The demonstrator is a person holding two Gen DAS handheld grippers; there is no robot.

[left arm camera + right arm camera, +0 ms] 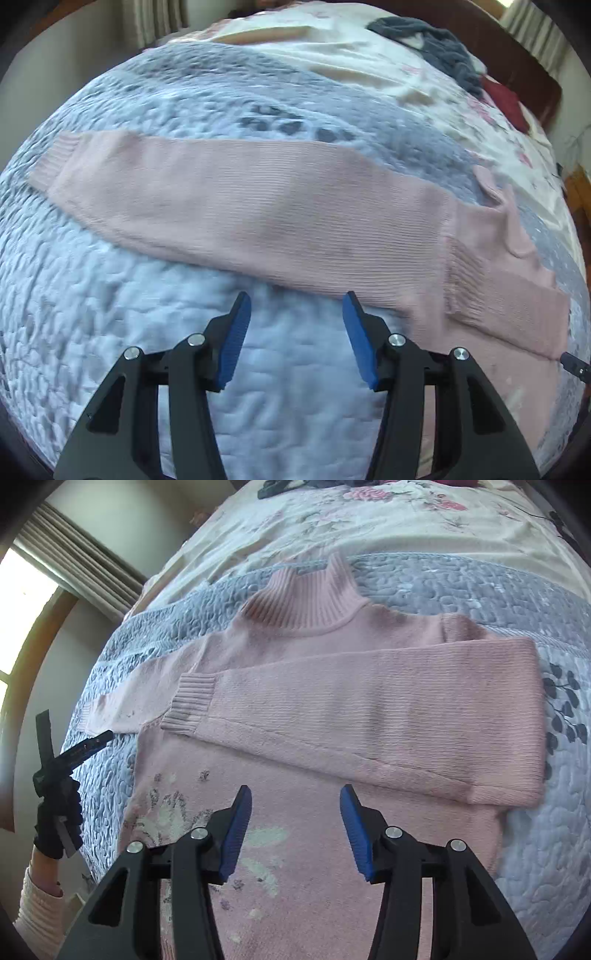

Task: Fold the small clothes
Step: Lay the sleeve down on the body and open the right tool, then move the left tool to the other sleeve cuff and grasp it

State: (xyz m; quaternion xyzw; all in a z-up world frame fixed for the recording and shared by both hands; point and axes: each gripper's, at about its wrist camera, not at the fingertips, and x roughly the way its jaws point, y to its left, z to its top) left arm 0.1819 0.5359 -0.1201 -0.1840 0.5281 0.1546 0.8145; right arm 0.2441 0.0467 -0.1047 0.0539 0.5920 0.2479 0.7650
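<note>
Left wrist view is showing my left tongs (pixel 295 299) hanging spread and empty over the bed (pixel 258 387), the pink sweater's (pixel 258 210) unfolded sleeve stretching from nine to three o'clock just beyond them. My right tongs (pixel 295 792), also gaping, are hovering over the sweater's body, folded sleeve at twelve. Its hem is lying cut off below.
</note>
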